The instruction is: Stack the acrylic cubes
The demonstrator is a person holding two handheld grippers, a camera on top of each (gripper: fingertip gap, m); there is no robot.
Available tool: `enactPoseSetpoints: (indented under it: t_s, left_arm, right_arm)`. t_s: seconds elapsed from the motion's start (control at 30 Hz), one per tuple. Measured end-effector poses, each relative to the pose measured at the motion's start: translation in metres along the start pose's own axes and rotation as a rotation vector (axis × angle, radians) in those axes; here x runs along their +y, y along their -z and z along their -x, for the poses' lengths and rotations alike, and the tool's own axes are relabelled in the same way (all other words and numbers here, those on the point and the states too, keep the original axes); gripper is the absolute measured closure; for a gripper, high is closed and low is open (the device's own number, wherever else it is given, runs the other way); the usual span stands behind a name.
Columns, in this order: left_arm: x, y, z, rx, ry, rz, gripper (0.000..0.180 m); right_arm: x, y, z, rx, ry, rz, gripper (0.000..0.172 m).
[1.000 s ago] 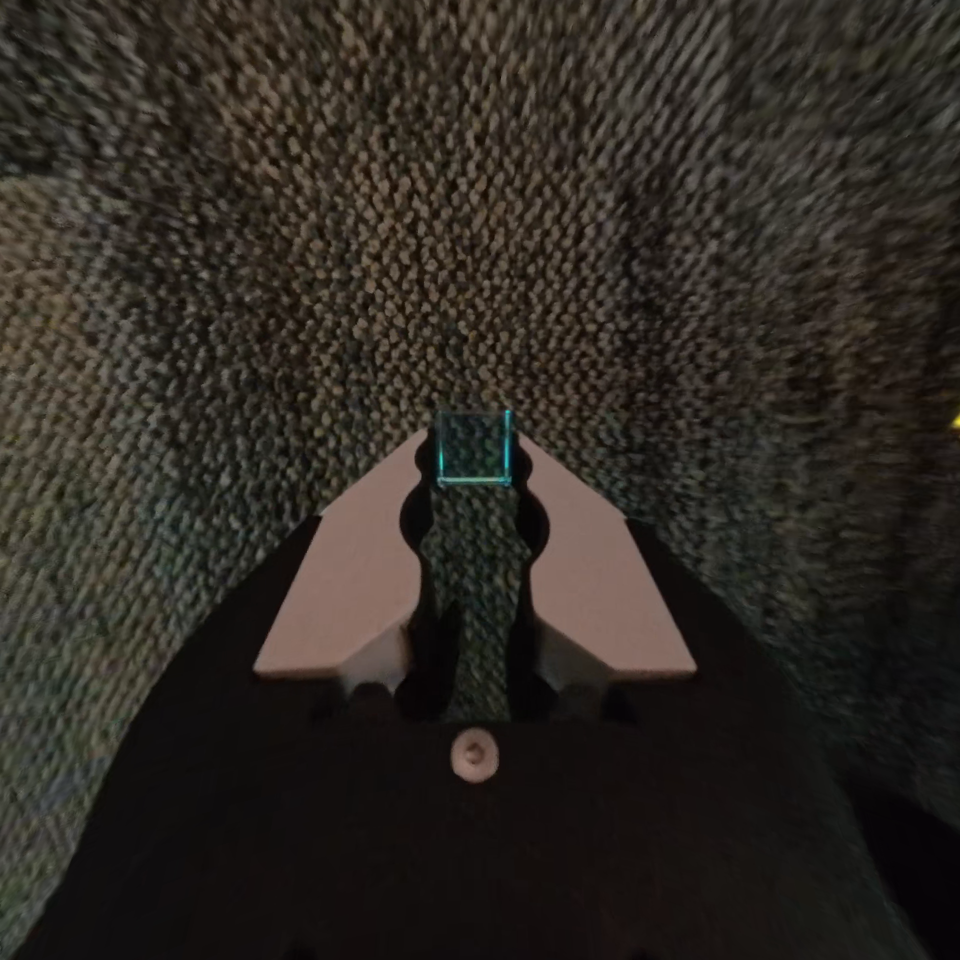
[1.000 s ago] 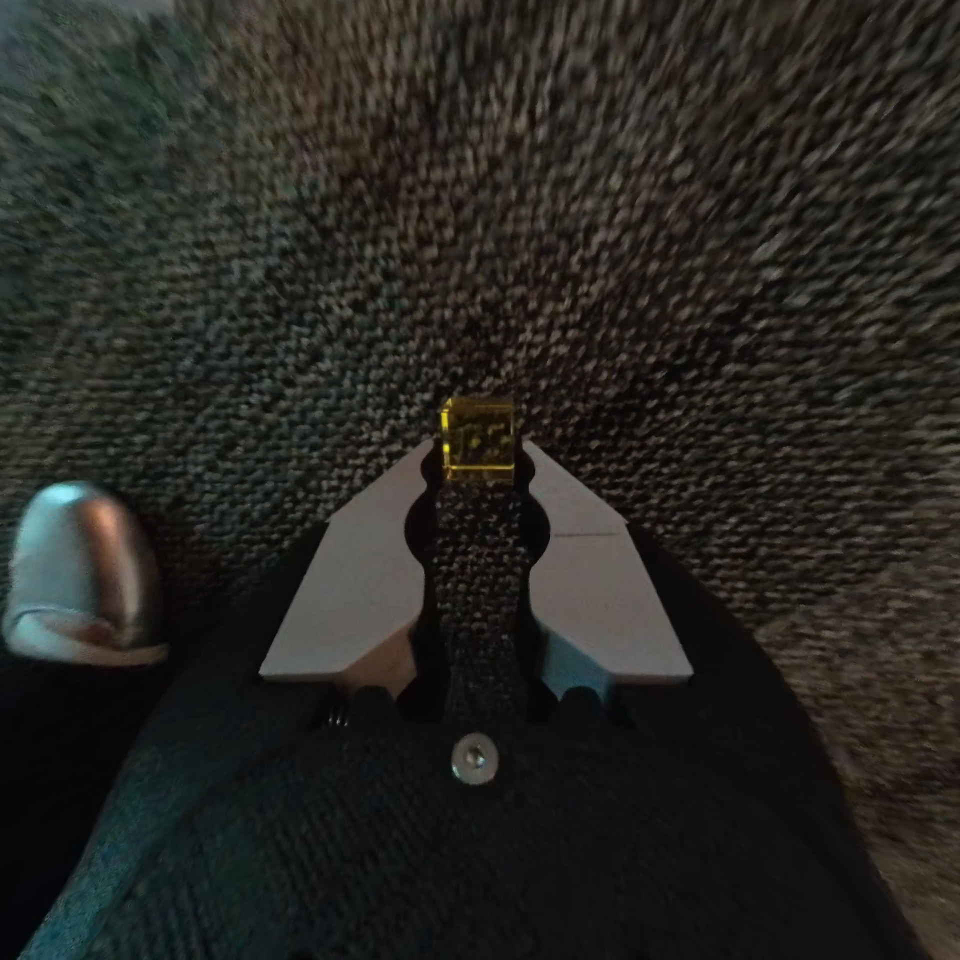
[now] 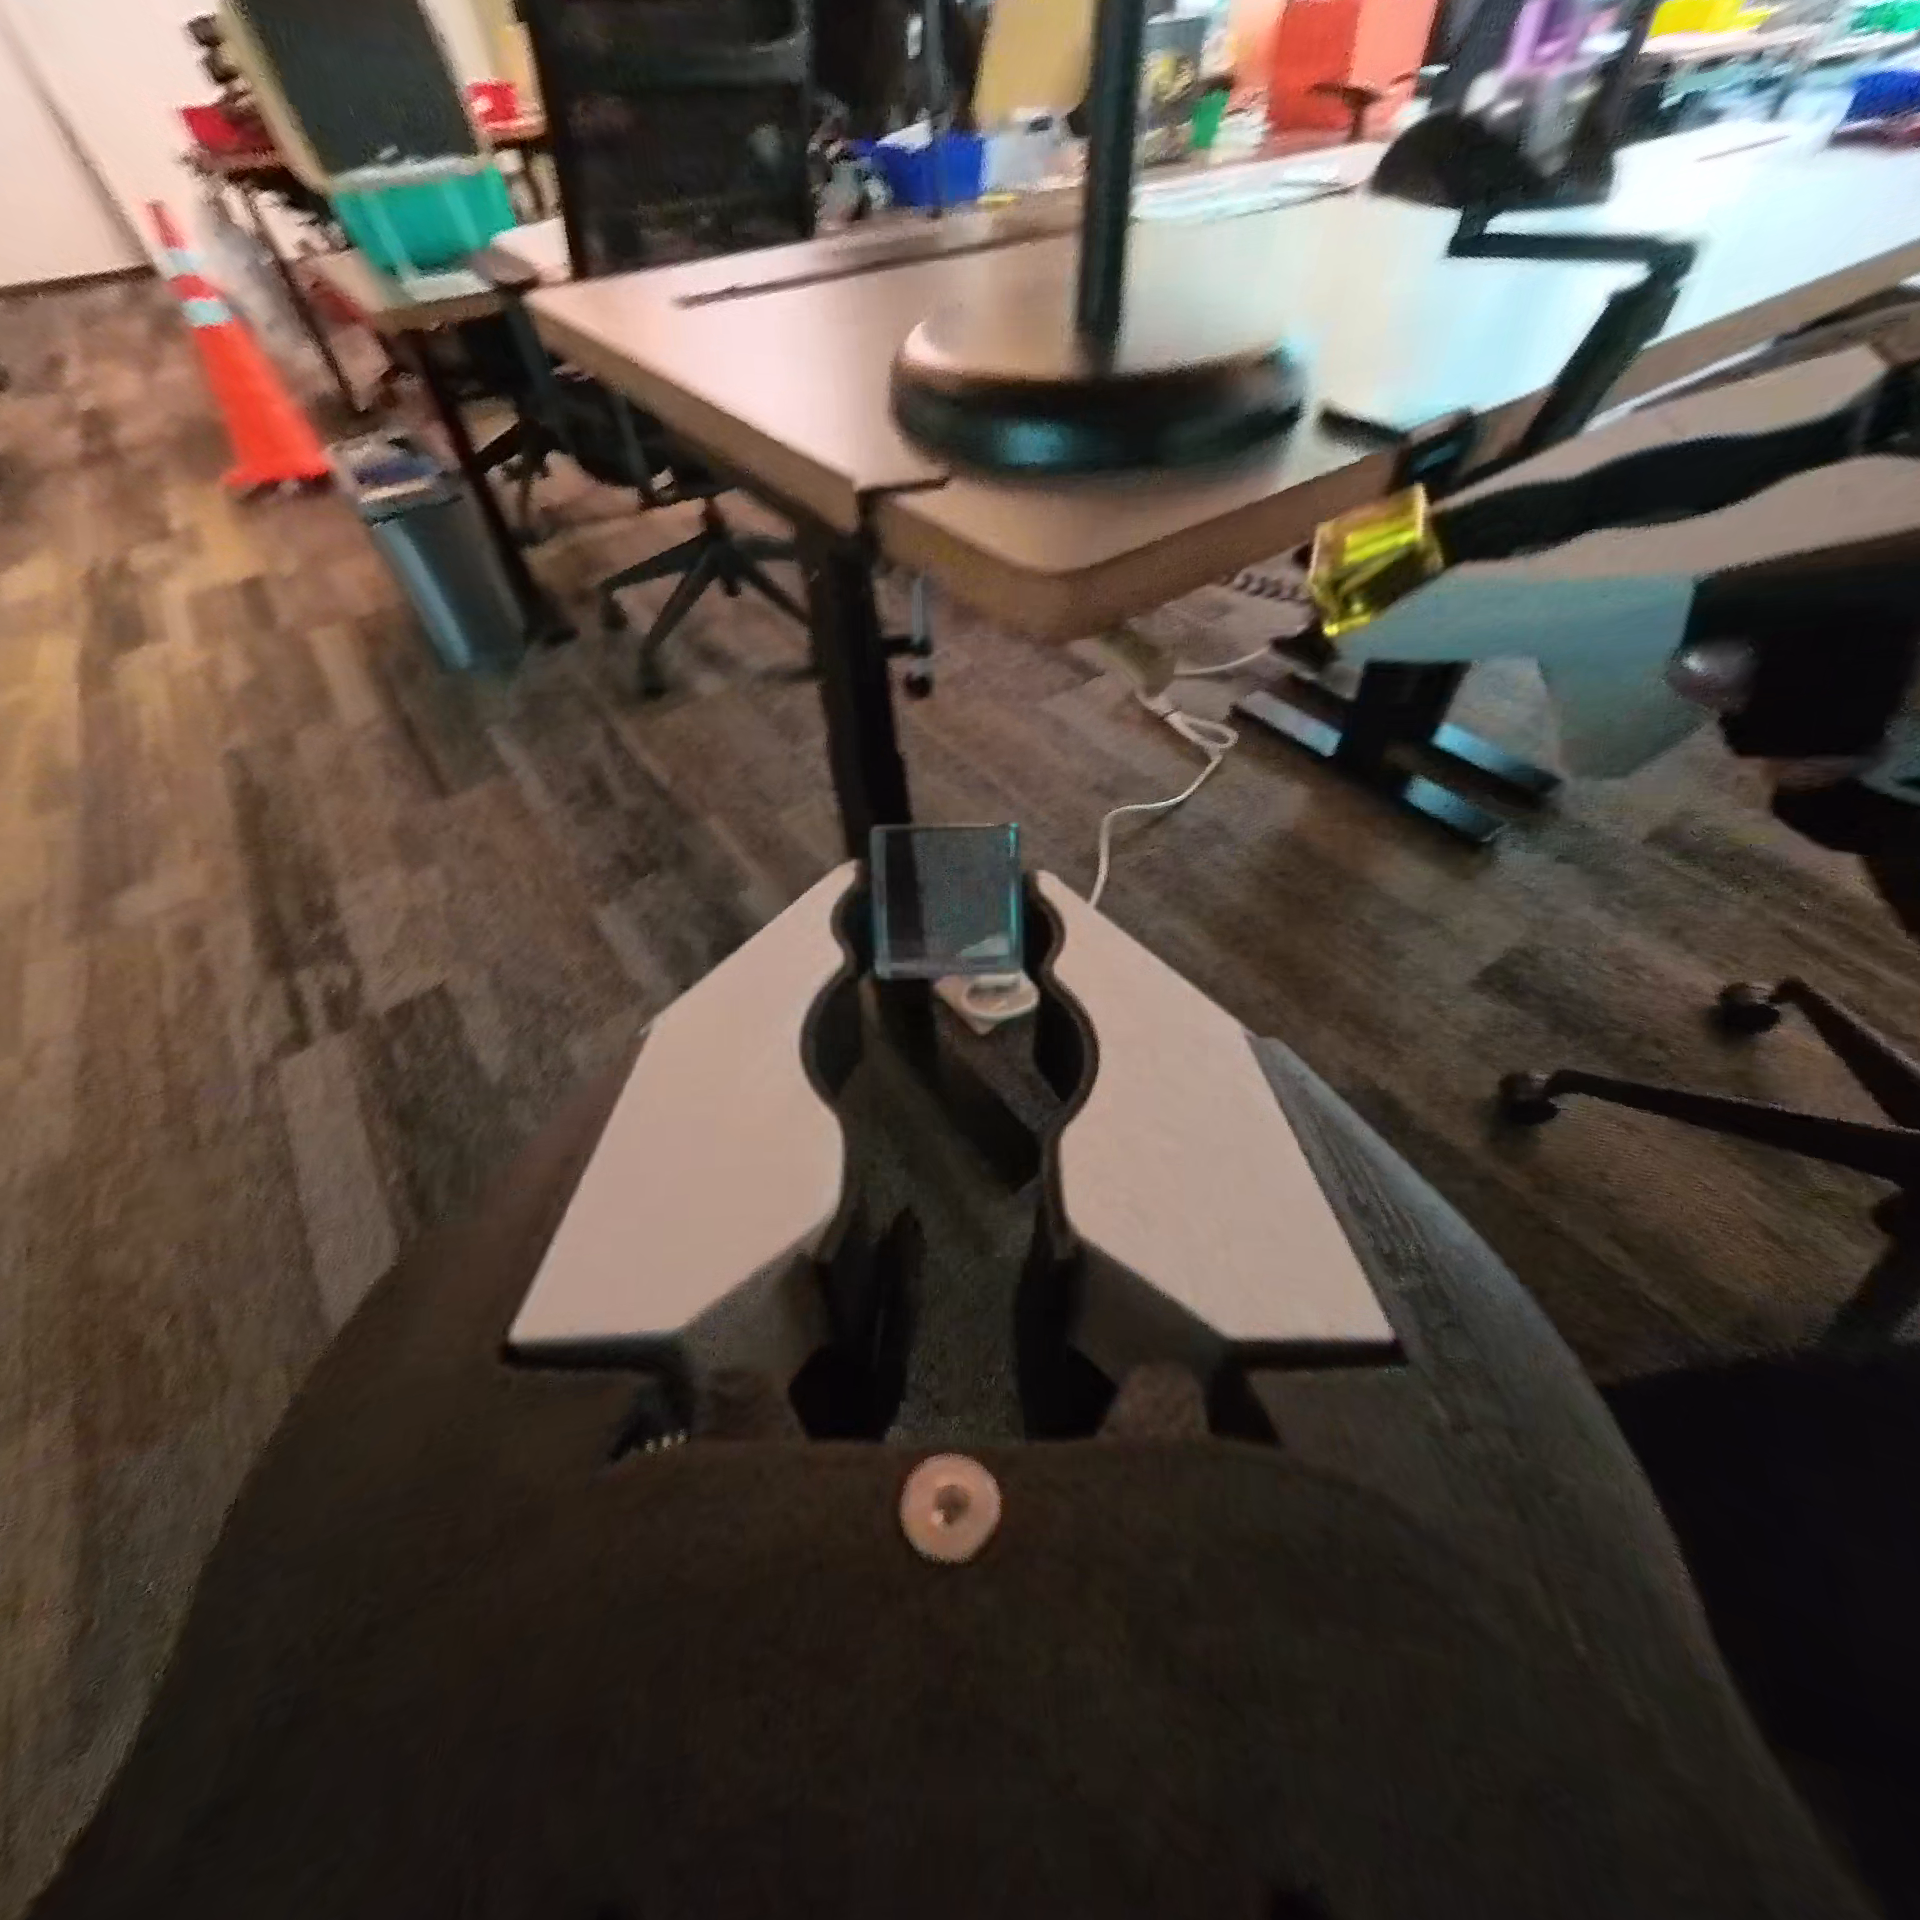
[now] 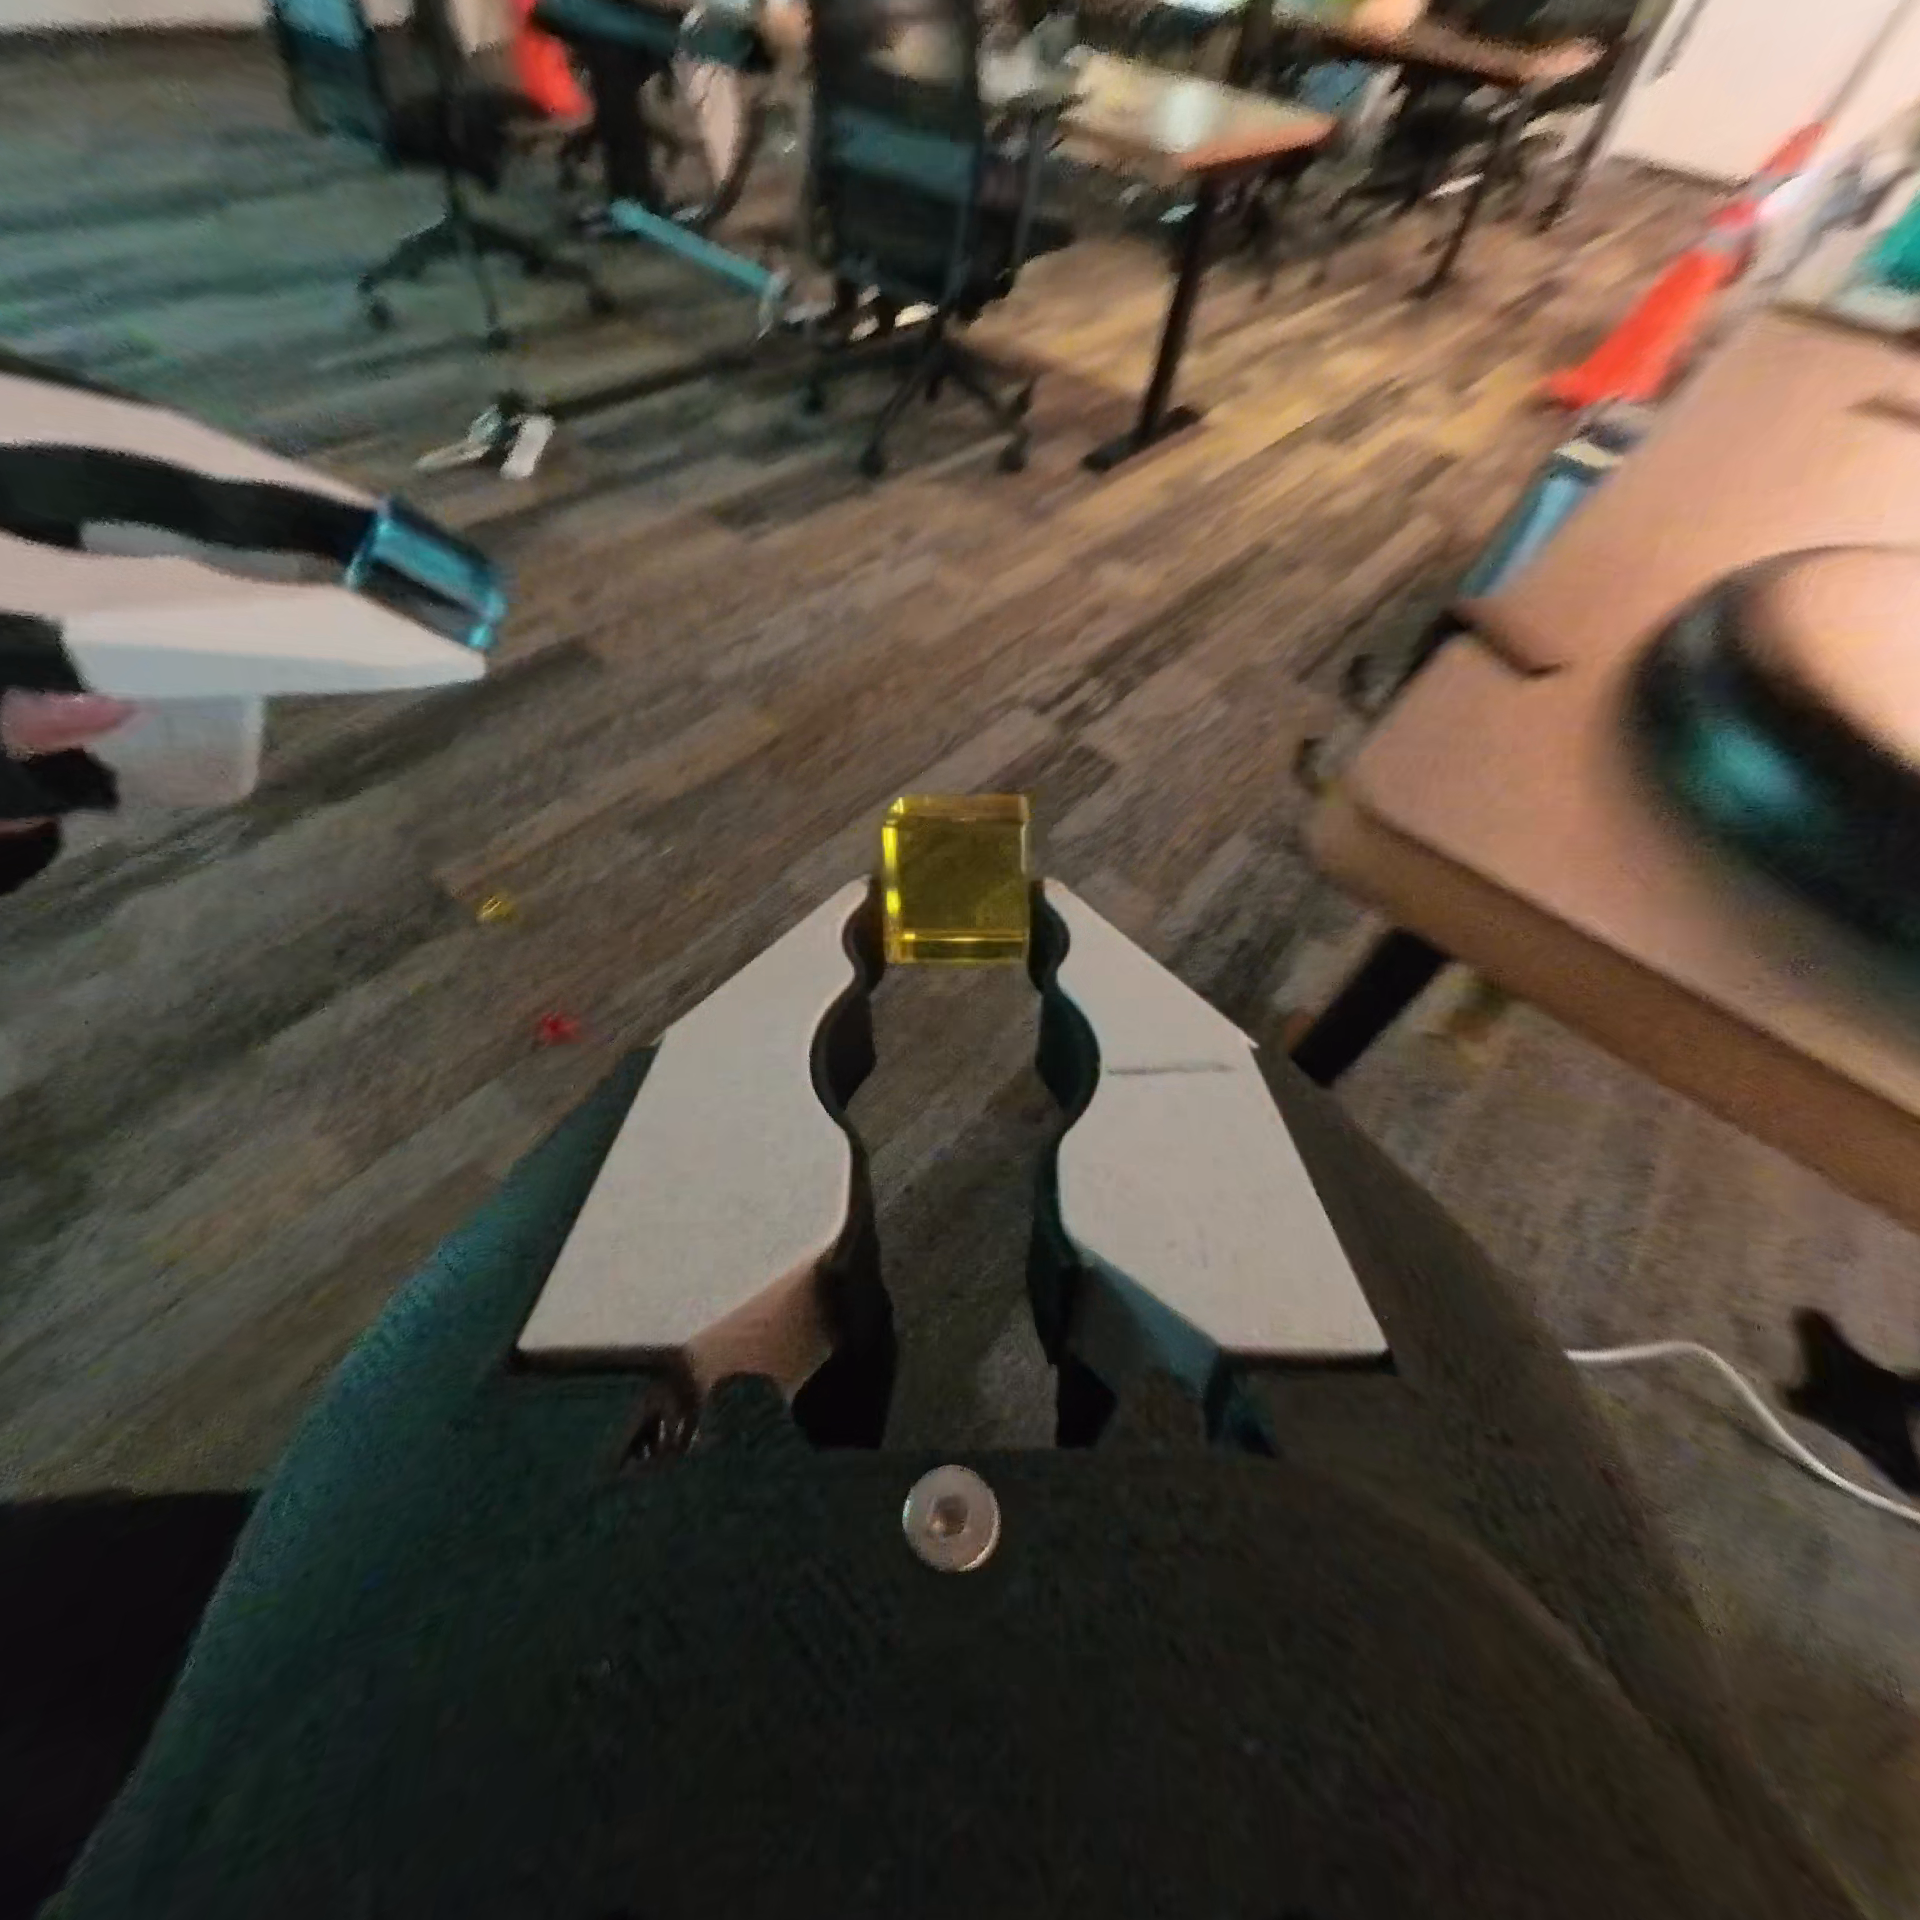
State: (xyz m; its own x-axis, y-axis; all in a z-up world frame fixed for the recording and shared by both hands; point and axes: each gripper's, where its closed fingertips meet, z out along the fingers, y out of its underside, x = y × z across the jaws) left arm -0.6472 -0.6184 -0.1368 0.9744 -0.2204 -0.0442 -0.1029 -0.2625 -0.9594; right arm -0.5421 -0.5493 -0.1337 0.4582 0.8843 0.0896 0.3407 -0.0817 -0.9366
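Left gripper (image 3: 945, 914) fingers clamped on clear blue cube (image 3: 943, 899); right gripper (image 4: 954, 914) fingers clamped on yellow cube (image 4: 956, 894); both aloft over carpet (image 4: 416, 1039), desk (image 4: 1558, 831) just right.

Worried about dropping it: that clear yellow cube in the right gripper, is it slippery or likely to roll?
The yellow cube looks glossy and rigid, so probably slippery; only the fingertips pinch it. Flat faces suggest it would slide or tumble rather than roll.

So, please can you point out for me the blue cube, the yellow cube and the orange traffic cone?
blue cube (image 3: 943, 902): left wrist view, middle of its near face, between the left gripper's fingertips.
yellow cube (image 4: 956, 894): right wrist view, middle of its near face, between the right gripper's fingertips.
orange traffic cone (image 3: 244, 384): left wrist view, its orange body.
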Motion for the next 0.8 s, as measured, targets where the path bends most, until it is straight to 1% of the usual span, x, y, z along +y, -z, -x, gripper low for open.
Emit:
enactPoseSetpoints:
  t_s: [0.1,0.2,0.3,0.4,0.5,0.57,0.6,0.67,0.73,0.8]
  left_arm:
    - [-0.024,-0.022,-0.028,0.102,-0.015,-0.030,0.154]
    - [-0.045,-0.051,-0.056,0.190,-0.064,-0.041,0.154]
    - [-0.072,-0.081,-0.081,0.260,-0.127,-0.072,0.154]
    - [-0.104,-0.108,-0.097,0.288,-0.175,-0.121,0.153]
    - [-0.129,-0.134,-0.100,0.262,-0.184,-0.157,0.154]
    - [-0.140,-0.152,-0.097,0.219,-0.165,-0.153,0.154]
    - [-0.145,-0.161,-0.097,0.205,-0.150,-0.145,0.153]
    - [-0.155,-0.176,-0.100,0.201,-0.143,-0.144,0.154]
    - [-0.164,-0.191,-0.103,0.189,-0.168,-0.142,0.154]
    - [-0.176,-0.207,-0.104,0.161,-0.181,-0.156,0.154]
  right_arm:
    - [-0.016,0.032,-0.044,0.130,-0.037,-0.066,0.147]
    - [-0.028,0.068,-0.092,0.259,-0.046,-0.134,0.147]
    - [-0.039,0.100,-0.142,0.319,-0.051,-0.197,0.147]
    - [-0.053,0.126,-0.203,0.362,-0.039,-0.264,0.147]
    - [-0.066,0.147,-0.278,0.427,-0.045,-0.322,0.147]
    - [-0.073,0.151,-0.322,0.394,-0.054,-0.345,0.147]
    - [-0.075,0.150,-0.340,0.349,-0.048,-0.340,0.147]
    - [-0.076,0.141,-0.371,0.223,-0.023,-0.278,0.147]
    - [-0.076,0.132,-0.393,0.040,0.010,-0.173,0.147]
    - [-0.070,0.128,-0.408,-0.159,0.034,0.004,0.147]
